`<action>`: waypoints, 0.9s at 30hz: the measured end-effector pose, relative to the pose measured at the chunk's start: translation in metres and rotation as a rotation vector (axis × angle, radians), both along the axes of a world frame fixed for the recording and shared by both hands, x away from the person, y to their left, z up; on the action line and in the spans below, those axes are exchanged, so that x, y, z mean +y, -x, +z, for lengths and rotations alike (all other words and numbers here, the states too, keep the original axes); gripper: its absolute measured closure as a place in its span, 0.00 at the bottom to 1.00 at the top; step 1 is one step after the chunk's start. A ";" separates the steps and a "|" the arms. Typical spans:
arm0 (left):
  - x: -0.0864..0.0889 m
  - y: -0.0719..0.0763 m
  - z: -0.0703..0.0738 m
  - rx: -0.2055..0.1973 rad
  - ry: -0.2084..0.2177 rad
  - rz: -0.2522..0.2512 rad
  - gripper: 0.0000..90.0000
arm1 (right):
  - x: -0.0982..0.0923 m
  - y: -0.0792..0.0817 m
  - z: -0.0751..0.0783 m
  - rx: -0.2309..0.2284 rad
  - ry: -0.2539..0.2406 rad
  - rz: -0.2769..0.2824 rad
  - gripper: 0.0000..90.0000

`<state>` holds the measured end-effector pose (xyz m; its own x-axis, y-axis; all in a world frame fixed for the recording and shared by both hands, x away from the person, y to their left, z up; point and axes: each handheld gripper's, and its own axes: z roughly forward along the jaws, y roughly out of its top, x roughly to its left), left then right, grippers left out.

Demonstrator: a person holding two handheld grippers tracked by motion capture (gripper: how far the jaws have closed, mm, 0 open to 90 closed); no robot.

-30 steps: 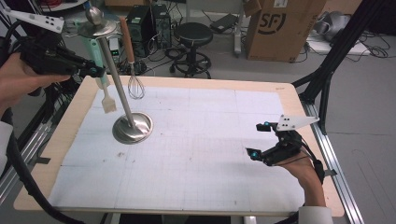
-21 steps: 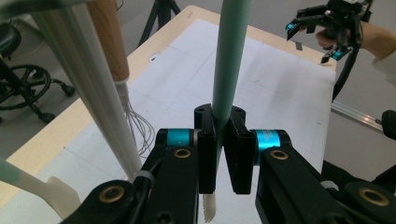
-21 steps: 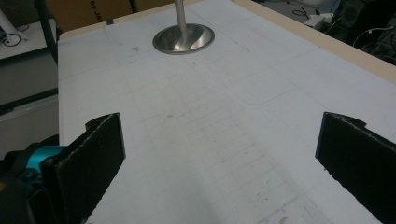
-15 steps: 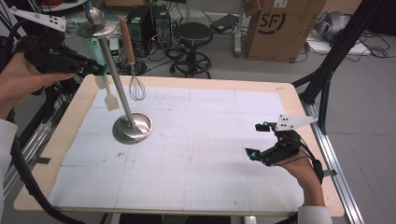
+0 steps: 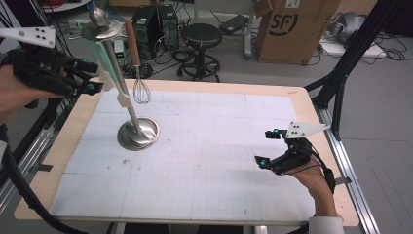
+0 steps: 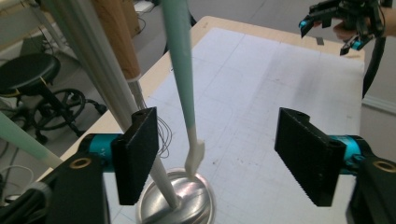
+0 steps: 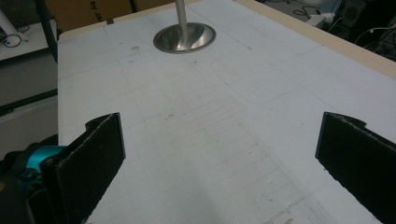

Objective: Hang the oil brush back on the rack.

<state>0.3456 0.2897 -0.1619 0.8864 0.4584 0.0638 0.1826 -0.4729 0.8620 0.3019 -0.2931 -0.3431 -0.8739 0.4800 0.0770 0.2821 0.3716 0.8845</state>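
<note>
A steel utensil stand [image 5: 138,134] stands at the table's far left, with its pole rising to a hooked top [image 5: 101,29]. From the top hang a mint-handled spatula [image 5: 101,52] and a wooden-handled whisk [image 5: 141,90]. My left gripper [image 5: 92,76] sits just left of the pole. Its jaws have just been opening. In the left gripper view the spatula [image 6: 180,70] hangs free between the spread jaws of my left gripper [image 6: 222,154], touching neither pad. My right gripper [image 5: 265,147] hovers open over the right side of the mat with nothing in it; the right gripper view shows my right gripper [image 7: 219,158] facing the stand's base [image 7: 184,37].
A white gridded mat [image 5: 204,161] covers the wooden table [image 5: 304,102]. Beyond the far edge stand a black stool [image 5: 201,36], a cardboard box [image 5: 287,27] and floor cables. A black frame leg [image 5: 341,83] rises at the right.
My left gripper's jaws have spread apart, letting go of the spatula's handle, and the hand has drawn slightly back to the left. The spatula hangs from the stand. The right hand has not moved.
</note>
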 end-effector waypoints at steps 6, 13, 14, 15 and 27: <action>0.005 0.023 -0.014 -0.070 -0.006 -0.010 0.25 | -0.003 0.001 -0.008 0.002 -0.016 -0.014 0.00; 0.013 0.043 -0.039 -0.098 0.026 0.024 0.02 | -0.006 0.006 -0.010 -0.017 -0.040 -0.031 0.00; 0.014 0.046 -0.044 -0.100 0.037 0.025 0.02 | -0.006 0.007 -0.011 -0.017 -0.041 -0.032 0.00; 0.015 0.048 -0.050 -0.099 0.047 0.025 0.02 | -0.006 0.008 -0.011 -0.018 -0.042 -0.032 0.00; 0.017 0.070 -0.119 -0.124 0.105 0.047 0.02 | -0.009 0.014 -0.021 -0.034 -0.069 -0.067 0.00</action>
<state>0.2752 0.3069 -0.2812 0.8522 0.5092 0.1206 0.0918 -0.3723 0.9236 0.2883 -0.3026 -0.3641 -0.8428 0.5319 0.0828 0.2734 0.2905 0.9170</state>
